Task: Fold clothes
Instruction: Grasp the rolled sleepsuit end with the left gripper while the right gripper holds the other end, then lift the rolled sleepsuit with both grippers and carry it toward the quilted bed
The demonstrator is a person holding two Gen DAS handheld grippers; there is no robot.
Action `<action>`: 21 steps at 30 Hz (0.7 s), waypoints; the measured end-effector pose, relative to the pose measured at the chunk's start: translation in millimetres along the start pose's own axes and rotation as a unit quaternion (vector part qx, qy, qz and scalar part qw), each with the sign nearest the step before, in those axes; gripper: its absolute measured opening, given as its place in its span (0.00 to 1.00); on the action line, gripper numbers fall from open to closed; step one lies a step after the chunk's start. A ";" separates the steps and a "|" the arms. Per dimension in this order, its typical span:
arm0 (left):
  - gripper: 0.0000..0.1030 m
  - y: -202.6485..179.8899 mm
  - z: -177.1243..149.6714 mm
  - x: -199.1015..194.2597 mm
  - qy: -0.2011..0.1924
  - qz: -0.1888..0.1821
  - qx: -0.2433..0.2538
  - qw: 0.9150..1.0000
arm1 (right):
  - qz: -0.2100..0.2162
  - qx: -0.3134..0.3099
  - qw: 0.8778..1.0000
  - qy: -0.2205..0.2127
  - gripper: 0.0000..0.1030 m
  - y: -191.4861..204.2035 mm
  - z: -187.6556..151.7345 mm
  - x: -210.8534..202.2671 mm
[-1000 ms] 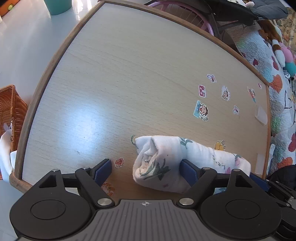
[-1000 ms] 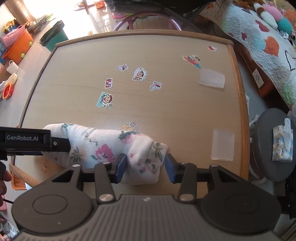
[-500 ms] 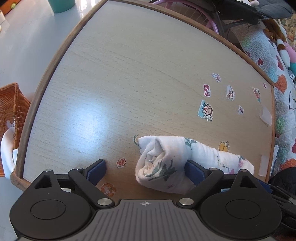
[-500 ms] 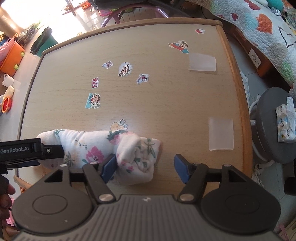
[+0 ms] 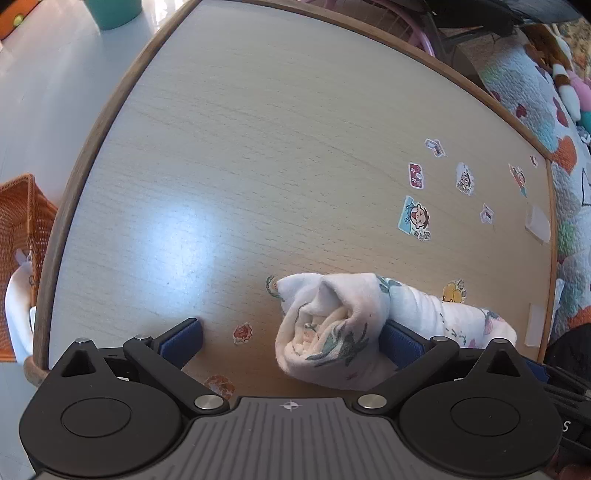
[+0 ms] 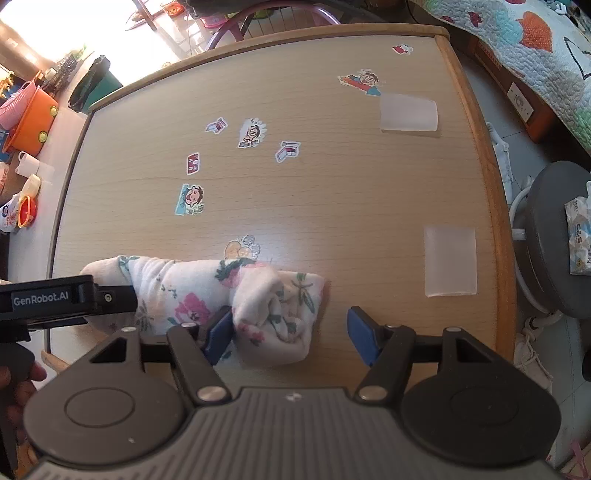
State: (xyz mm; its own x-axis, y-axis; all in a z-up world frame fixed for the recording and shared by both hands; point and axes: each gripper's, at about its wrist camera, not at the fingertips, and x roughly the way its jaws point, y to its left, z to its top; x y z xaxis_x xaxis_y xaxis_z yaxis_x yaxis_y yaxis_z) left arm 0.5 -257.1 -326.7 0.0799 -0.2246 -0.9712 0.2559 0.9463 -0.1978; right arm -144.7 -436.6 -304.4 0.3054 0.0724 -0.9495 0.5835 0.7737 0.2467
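A white floral garment lies rolled into a long bundle along the near edge of the wooden table. My left gripper is open, its jaws wide apart, with the roll's left end lying against the right blue pad. In the right wrist view the roll runs across the frame. My right gripper is open, its jaws wide around the roll's right end, which touches the left pad. The left gripper's body shows at the roll's far end.
Cartoon stickers dot the table, with two translucent patches near its right edge. An orange wicker basket stands off the table's left side. A grey stool with a tissue pack and a quilted bed lie to the right.
Both grippers have opened wide and let go of the roll's ends. The roll stays on the table near its front edge, and both grippers have drawn back slightly.
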 end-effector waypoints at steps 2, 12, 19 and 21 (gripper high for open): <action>1.00 -0.9 0.3 0.3 -0.001 0.000 0.005 1.000 | 0.003 0.002 1.000 0.000 0.62 0.7 -0.7 -0.3; 0.67 -13.7 -0.3 0.0 -0.018 -0.037 0.018 0.999 | 0.035 -0.002 0.999 0.010 0.31 8.3 1.9 -3.2; 0.34 -24.6 -2.6 -8.4 -0.022 -0.057 0.022 0.998 | 0.022 -0.027 0.999 -0.003 0.21 19.7 -1.1 -10.7; 0.30 -26.6 -3.7 -12.4 -0.024 -0.057 0.020 0.998 | 0.017 -0.035 0.999 -0.006 0.20 23.0 -1.4 -13.3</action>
State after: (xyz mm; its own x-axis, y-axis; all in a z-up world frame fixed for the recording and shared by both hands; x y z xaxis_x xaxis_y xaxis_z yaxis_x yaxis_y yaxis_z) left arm -10.9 -278.6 -309.9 0.0947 -0.3426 -0.9347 0.3041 0.9040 -0.3006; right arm -136.4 -418.9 -286.3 0.3340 0.0923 -0.9381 0.5187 0.8129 0.2647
